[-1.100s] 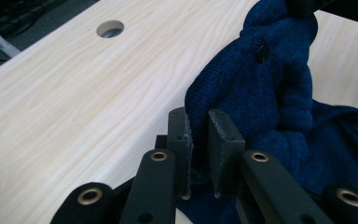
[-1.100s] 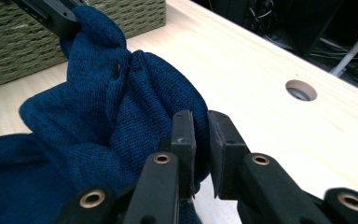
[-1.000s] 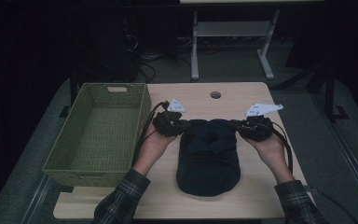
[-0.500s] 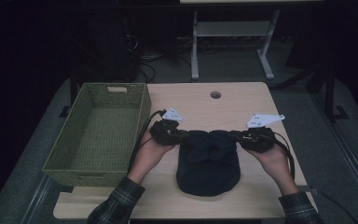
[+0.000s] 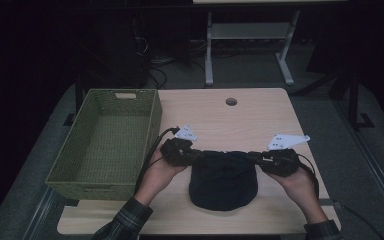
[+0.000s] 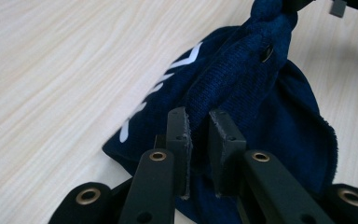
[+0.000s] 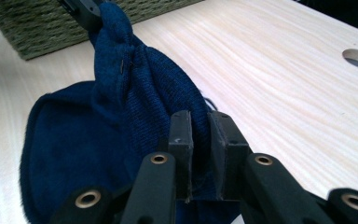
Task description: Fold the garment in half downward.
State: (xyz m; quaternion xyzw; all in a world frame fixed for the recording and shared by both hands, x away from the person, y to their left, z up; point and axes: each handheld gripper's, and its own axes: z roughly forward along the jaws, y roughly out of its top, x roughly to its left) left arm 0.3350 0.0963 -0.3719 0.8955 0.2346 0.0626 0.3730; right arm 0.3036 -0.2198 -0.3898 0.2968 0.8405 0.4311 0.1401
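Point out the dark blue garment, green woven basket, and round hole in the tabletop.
dark blue knitted garment (image 5: pixel 223 182), high view, middle of the fabric.
green woven basket (image 5: pixel 151 117), high view, right wall.
round hole in the wooden tabletop (image 5: pixel 231 101), high view, its centre.

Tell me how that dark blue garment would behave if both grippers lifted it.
Probably floppy: the dark blue garment bunches into folds where the left gripper and right gripper pinch it. Its knit looks soft, so it would likely sag between them. Rolling or tipping seems unlikely.
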